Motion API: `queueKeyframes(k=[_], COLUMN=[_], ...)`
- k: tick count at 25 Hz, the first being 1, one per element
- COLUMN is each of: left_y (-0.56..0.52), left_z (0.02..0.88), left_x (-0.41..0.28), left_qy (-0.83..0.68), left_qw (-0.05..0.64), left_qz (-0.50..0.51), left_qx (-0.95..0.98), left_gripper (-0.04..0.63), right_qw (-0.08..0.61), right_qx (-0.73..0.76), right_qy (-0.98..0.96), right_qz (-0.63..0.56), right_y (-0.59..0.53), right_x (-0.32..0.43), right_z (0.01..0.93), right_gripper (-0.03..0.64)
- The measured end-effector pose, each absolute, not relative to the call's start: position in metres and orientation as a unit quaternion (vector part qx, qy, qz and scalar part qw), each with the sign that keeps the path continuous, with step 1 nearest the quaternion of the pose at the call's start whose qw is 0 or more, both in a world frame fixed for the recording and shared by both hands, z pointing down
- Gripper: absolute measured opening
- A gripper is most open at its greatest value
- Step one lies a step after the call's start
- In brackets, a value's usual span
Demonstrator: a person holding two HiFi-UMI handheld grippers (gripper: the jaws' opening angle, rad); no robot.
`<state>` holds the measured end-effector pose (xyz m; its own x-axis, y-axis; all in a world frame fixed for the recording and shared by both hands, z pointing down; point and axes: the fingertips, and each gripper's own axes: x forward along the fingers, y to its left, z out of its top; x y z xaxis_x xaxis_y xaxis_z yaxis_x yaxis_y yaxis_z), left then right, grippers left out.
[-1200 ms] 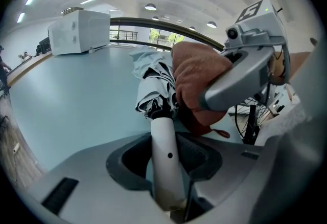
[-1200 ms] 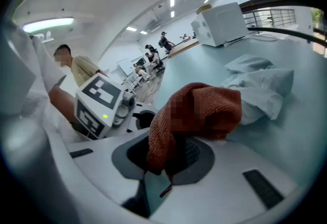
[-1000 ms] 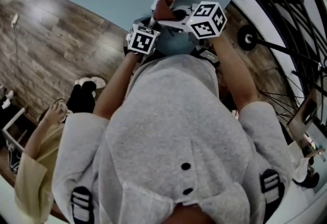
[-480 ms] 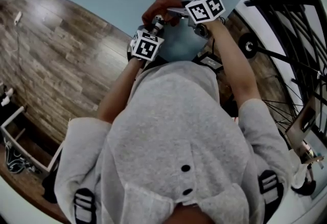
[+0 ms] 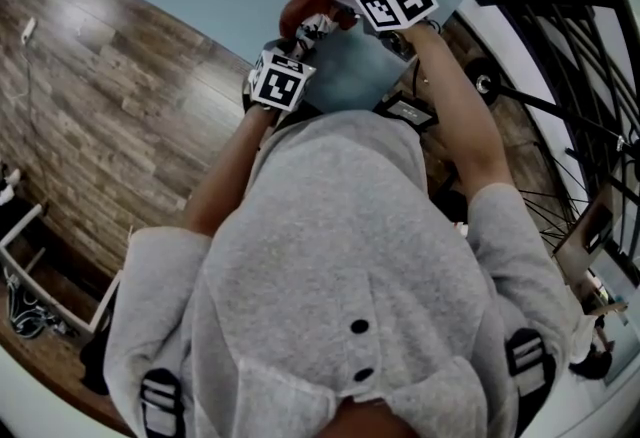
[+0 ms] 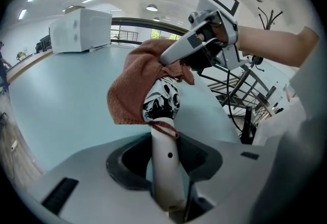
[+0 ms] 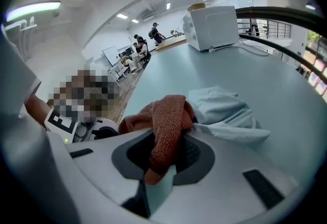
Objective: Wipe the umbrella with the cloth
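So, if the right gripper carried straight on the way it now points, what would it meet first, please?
Most likely the crumpled pale blue bundle lying on the table, just beyond the brown cloth clamped in the right gripper. How near the bundle lies is hard to judge.

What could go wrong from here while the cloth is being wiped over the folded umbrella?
1. The left hand-held gripper holds the umbrella only by its smooth white handle, so a firm wipe might twist or pull it loose.
2. The right hand-held gripper pinches just one fold of the cloth; the rest drapes over the umbrella's end and could snag and slip out.
3. The pale crumpled sheet lies close behind on the table and might get dragged along.
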<state>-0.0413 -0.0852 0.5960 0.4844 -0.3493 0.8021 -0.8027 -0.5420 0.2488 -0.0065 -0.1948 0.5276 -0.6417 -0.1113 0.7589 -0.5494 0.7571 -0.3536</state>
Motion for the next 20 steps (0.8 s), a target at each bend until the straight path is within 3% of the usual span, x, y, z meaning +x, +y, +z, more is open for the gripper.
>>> queueKeyframes(k=[20], left_y=[-0.087], left_z=[0.596], left_x=[-0.042], left_qy=[-0.359], left_qw=[0.319], left_qz=[0.355], left_qx=[0.802], left_gripper=[0.156], right_qw=[0.433], right_qx=[0.229], right_qy=[-0.848], right_qz=[0.202], right_y=[-0.225], right_x=[0.019], right_z=[0.518], right_gripper=[0.075])
